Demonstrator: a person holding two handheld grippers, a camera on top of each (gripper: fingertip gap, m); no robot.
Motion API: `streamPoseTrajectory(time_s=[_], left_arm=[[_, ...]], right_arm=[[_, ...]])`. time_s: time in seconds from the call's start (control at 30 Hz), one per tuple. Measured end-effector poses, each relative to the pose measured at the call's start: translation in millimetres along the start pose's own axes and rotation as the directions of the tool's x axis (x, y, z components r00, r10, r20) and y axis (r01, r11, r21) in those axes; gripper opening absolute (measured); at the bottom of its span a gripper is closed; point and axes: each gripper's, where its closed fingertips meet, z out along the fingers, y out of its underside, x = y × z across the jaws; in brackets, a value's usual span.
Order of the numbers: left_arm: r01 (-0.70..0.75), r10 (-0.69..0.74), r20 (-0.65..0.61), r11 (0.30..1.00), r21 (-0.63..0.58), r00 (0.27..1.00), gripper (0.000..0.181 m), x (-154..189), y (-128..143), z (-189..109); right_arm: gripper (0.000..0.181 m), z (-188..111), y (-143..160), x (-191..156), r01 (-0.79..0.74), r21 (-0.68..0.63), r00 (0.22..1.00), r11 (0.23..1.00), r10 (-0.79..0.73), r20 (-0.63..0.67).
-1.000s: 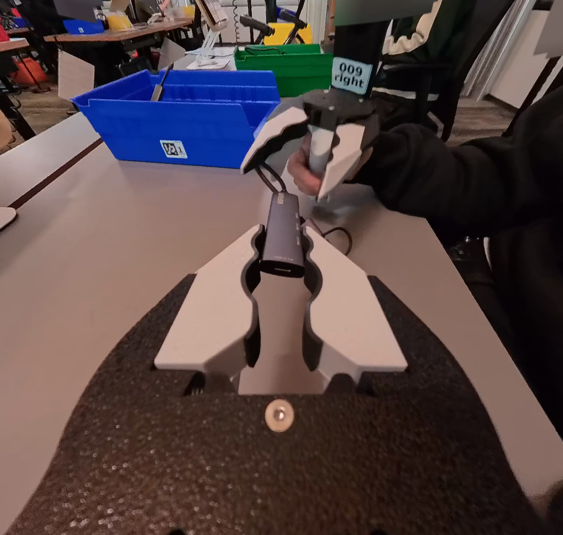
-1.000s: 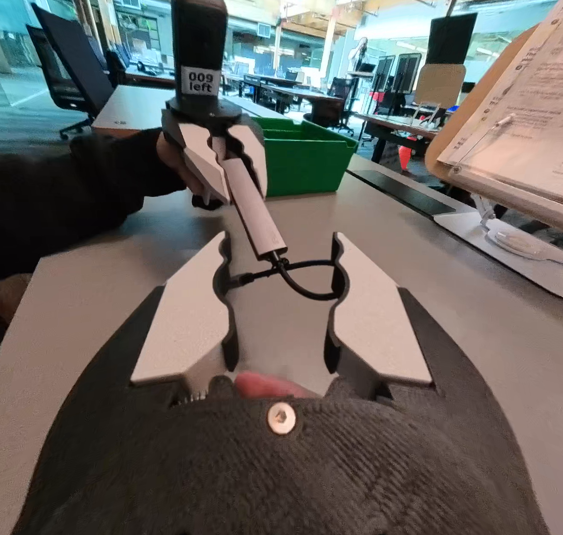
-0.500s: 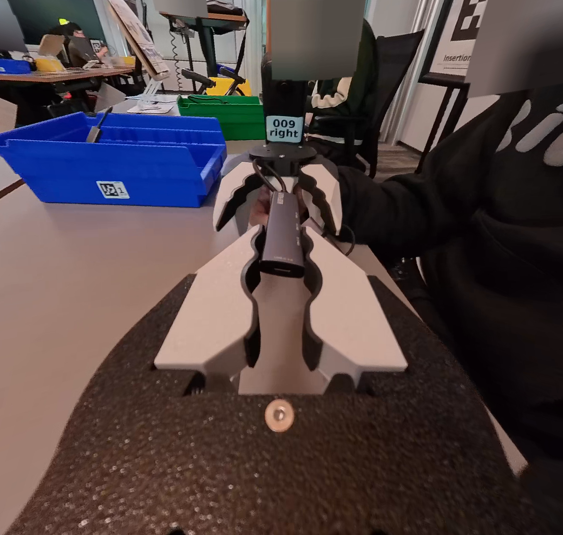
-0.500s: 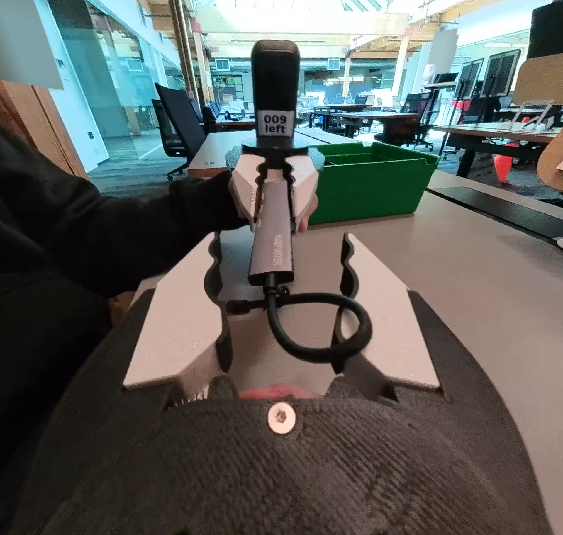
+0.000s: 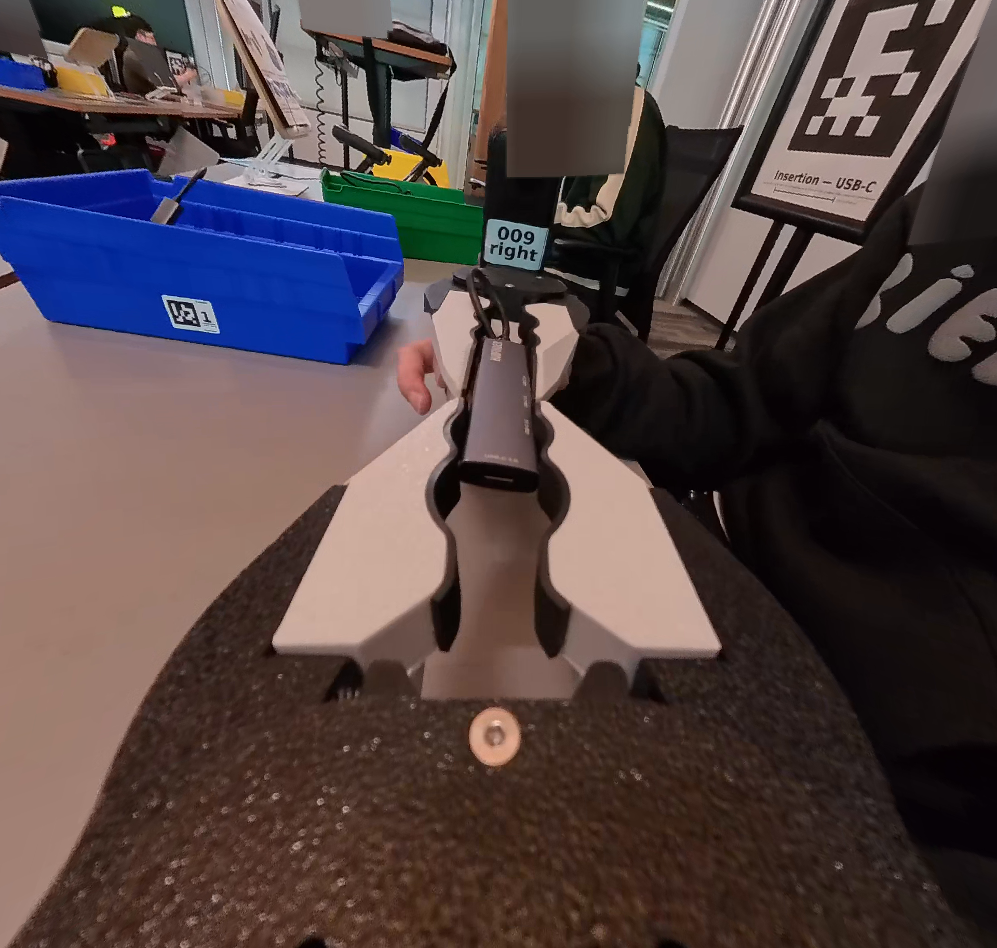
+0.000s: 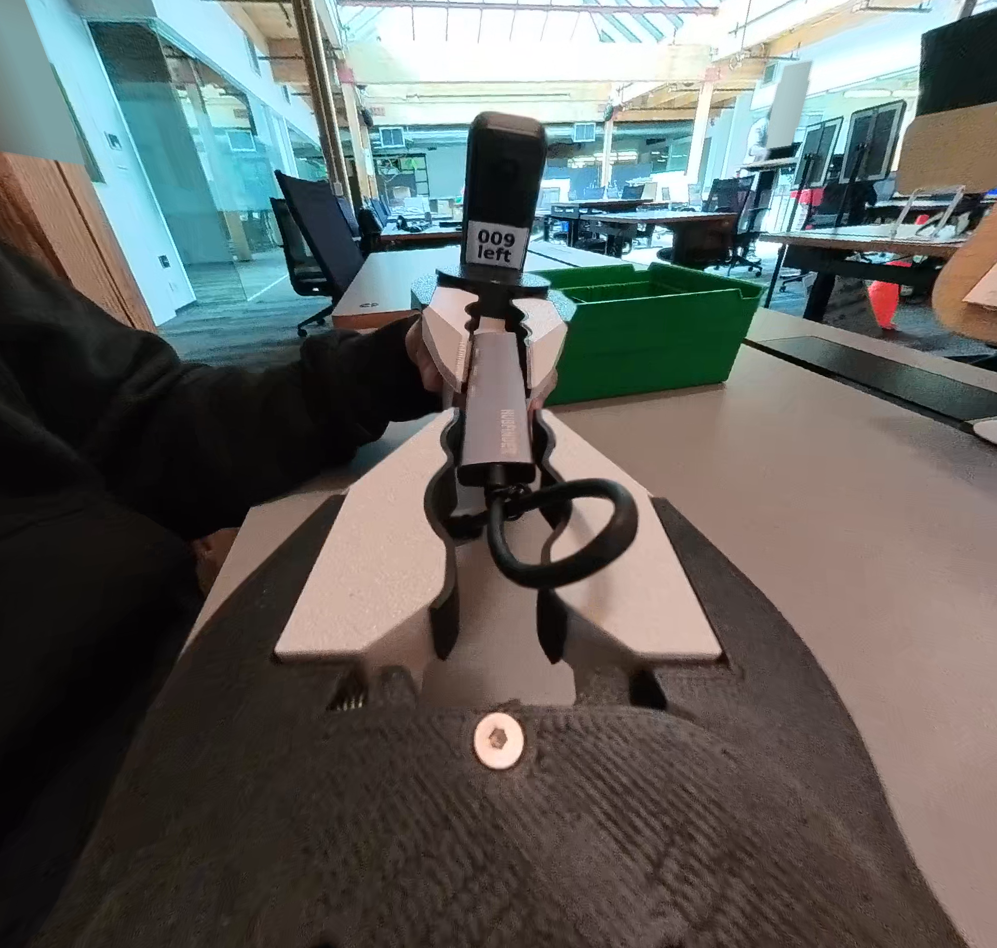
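Note:
A slim grey USB hub with a short black cable is held in the air between my two grippers, which face each other. My left gripper is shut on the hub's port end. My right gripper is shut on the hub's cable end; the cable curls in a loop over its fingers. In the left wrist view the right gripper shows beyond the hub. In the right wrist view the left gripper shows beyond it. A hand holds each gripper.
A grey table lies below. A blue bin holding a small grey adapter stands at the back left, a green bin behind it. A person's black sleeve is at the right. A sign on a stand is beyond. Both grippers' tips are close together, under 4 cm apart.
My right gripper, open around the cable before, has moved up to the hub and shut on its cable end. Both grippers have swung to face each other squarely.

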Motion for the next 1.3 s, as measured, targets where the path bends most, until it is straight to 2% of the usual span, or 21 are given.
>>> streamPoseTrajectory(time_s=[0.1, 0.23, 0.33, 0.67, 0.73, 0.8, 0.83, 0.9, 0.97, 1.07, 1.2, 1.3], left_arm=[[0.003, -0.003, -0.003, 1.000, 0.009, 1.000, 0.021, -0.5, -0.1, -0.3], [0.011, -0.011, -0.007, 0.999, 0.031, 1.000, 0.021, -0.6, -3.1, -0.2], [0.002, -0.002, 0.007, 1.000, 0.008, 1.000, 0.021, -2.0, -0.2, -1.1], [0.029, -0.029, 0.002, 0.999, 0.036, 1.000, 0.021, -3.4, -4.6, -1.0], [0.031, -0.034, 0.044, 0.998, 0.061, 0.998, 0.025, -9.7, -9.3, -0.7], [0.018, -0.034, 0.147, 0.994, 0.106, 0.989, 0.031, -21.9, -20.1, -3.6], [-0.005, -0.023, 0.203, 0.991, 0.136, 0.979, 0.037, -26.9, -29.5, -7.9], [-0.072, 0.005, 0.303, 0.976, 0.208, 0.953, 0.037, -29.0, -55.6, -22.9], [-0.124, 0.005, 0.441, 0.962, 0.241, 0.897, 0.033, -32.4, -80.2, -45.2], [-0.148, -0.012, 0.634, 0.969, 0.199, 0.773, 0.032, -35.5, -98.6, -80.9], [-0.056, 0.004, 0.824, 0.998, 0.034, 0.567, 0.031, -38.5, -89.0, -129.0], [0.038, 0.074, 0.939, 0.995, -0.092, 0.336, 0.032, -37.5, -75.8, -181.8]], right_arm=[[0.022, 0.4, -1.0, -0.3, -0.004, 0.001, 1.000, 1.000, 0.004, -0.001], [0.022, 1.6, -14.0, 0.4, -0.050, 0.088, 0.999, 0.995, 0.051, -0.009], [0.022, 3.0, -7.1, 2.1, -0.042, 0.029, 0.999, 0.999, 0.043, -0.020], [0.022, 2.3, -11.1, 3.4, -0.040, 0.040, 0.998, 0.998, 0.042, -0.041], [0.022, 0.5, -14.9, 9.2, -0.039, 0.060, 0.995, 0.997, 0.044, -0.084], [0.023, -6.3, -18.8, 19.0, -0.043, 0.086, 0.989, 0.995, 0.055, -0.140], [0.023, -11.0, -20.6, 23.8, -0.061, 0.103, 0.985, 0.993, 0.077, -0.156], [0.023, -22.6, -24.4, 37.7, -0.098, 0.148, 0.969, 0.984, 0.129, -0.212], [0.023, -31.7, -26.8, 45.7, -0.118, 0.176, 0.958, 0.977, 0.159, -0.239], [0.023, -37.1, -28.2, 52.9, -0.144, 0.204, 0.945, 0.968, 0.196, -0.263], [0.022, -36.4, -26.8, 56.3, -0.149, 0.204, 0.936, 0.967, 0.205, -0.285], [0.022, -40.2, -25.1, 63.0, -0.127, 0.196, 0.921, 0.972, 0.188, -0.340]])
